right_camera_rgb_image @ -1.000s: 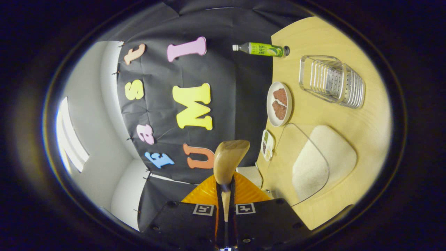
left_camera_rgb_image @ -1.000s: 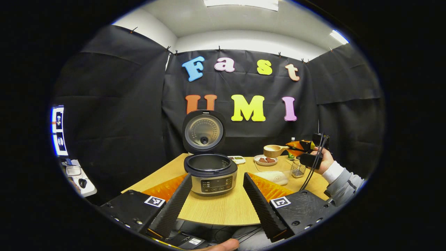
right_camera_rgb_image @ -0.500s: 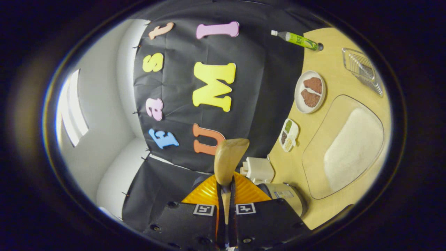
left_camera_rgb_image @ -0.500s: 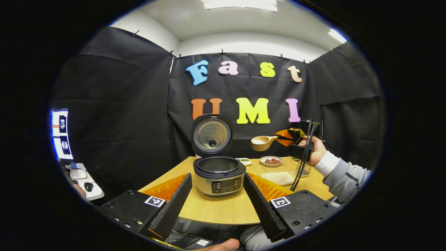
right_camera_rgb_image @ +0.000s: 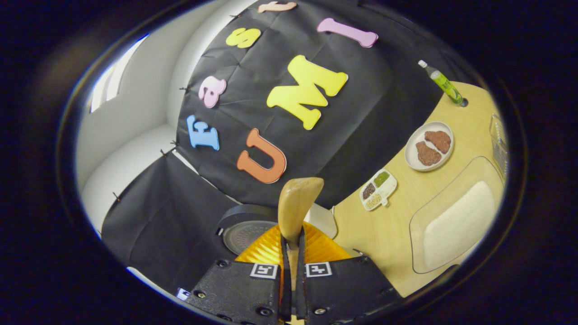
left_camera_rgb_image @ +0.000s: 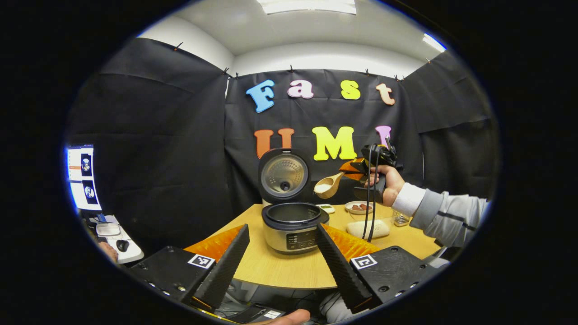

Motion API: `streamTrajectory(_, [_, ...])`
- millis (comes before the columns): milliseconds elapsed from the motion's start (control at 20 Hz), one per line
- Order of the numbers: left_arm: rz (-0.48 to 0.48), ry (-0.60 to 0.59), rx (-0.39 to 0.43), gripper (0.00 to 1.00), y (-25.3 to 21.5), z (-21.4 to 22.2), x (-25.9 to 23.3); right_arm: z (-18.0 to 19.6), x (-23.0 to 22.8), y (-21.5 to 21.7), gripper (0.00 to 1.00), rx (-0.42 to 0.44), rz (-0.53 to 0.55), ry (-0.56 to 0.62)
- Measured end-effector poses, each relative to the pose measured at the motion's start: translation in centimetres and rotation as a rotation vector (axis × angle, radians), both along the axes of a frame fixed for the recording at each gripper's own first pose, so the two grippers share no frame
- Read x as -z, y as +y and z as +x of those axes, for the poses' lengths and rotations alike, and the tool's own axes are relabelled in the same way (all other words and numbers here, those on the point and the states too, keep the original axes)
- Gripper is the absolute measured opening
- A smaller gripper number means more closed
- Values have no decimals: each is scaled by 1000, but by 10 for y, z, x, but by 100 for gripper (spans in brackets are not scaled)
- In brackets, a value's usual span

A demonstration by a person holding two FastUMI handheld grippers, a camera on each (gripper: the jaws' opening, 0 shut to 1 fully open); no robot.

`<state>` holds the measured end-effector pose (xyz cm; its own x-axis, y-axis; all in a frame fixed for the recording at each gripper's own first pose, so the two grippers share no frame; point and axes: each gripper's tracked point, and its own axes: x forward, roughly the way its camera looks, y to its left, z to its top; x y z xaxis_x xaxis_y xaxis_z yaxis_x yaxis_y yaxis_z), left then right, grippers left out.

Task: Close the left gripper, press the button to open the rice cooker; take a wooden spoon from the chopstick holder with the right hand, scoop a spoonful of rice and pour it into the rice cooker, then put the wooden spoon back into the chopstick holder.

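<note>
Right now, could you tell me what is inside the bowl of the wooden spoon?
White rice fills the bowl of the wooden spoon, held by the right gripper above the open silver rice cooker. The spoon's handle is clamped between the fingers, so it stays covered.

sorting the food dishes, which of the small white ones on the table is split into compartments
The small rectangular white dish nearer the rice cooker, with green, dark and pale fillings in separate sections. The round white plate beyond it is undivided and carries two brown pieces.
</note>
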<state>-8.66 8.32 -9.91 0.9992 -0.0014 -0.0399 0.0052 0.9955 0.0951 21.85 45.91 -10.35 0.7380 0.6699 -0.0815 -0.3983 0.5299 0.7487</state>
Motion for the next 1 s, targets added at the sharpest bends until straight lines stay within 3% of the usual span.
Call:
streamTrajectory(400, [6, 3, -27, 94, 16, -1, 6, -19, -9, 45, 9, -83, -196, -193])
streamTrajectory(700, [-8, 3, -28, 94, 20, -2, 7, -32, -10, 59, 9, -78, -364, -353])
streamTrajectory(1000, [-5, 12, -41, 95, 21, -1, 8, -48, -19, 67, 10, -14, -532, -591])
